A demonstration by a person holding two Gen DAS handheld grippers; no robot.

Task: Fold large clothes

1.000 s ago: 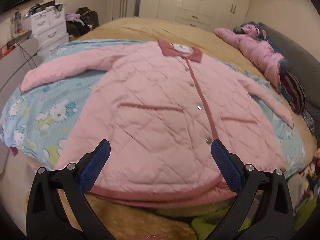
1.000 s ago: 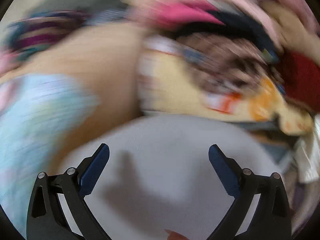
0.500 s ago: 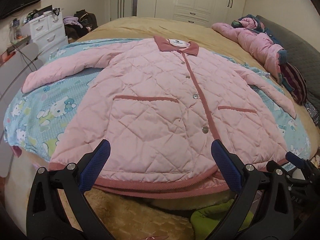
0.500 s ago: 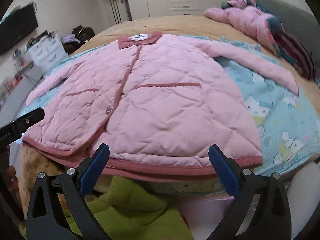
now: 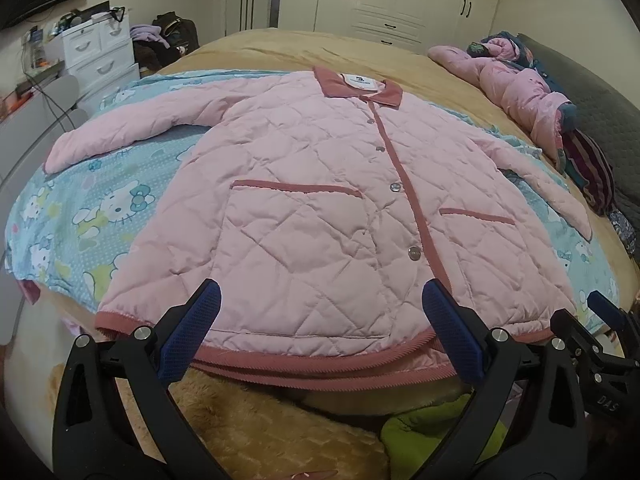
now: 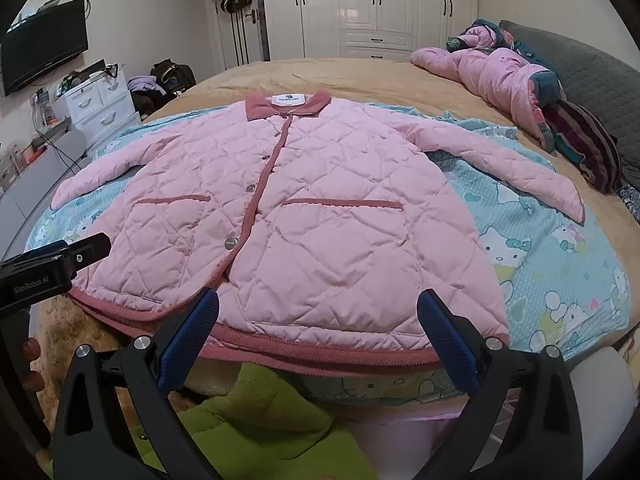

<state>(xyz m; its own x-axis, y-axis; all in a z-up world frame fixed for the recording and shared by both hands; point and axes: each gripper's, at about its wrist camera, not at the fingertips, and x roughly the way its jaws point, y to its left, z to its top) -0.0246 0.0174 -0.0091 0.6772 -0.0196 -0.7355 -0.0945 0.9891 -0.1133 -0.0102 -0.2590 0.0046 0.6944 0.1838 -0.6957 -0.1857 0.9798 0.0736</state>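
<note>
A pink quilted jacket [image 5: 320,208] [image 6: 304,216] lies flat and buttoned on a blue cartoon-cat sheet [image 5: 104,208] [image 6: 552,248], collar away from me, both sleeves spread out. Its dark pink hem hangs at the bed's near edge. My left gripper [image 5: 320,320] is open, hovering just short of the hem's left half, nothing between its blue pads. My right gripper [image 6: 318,320] is open too, in front of the hem's right half. Each gripper shows at the edge of the other's view: the right gripper's blue tip [image 5: 600,304], the left gripper's black body [image 6: 56,264].
A tan bedspread [image 5: 320,52] covers the bed. A second pink coat and striped clothes [image 6: 520,80] are heaped at the far right by a grey headboard [image 6: 592,76]. White drawers [image 5: 100,56] stand left, wardrobes [image 6: 376,4] behind. A green cloth [image 6: 260,412] lies below the hem.
The right gripper swung round from a blurred view of the floor and clutter to face the jacket. The left gripper's view tipped up slightly, keeping the hem in front. Both stayed open.
</note>
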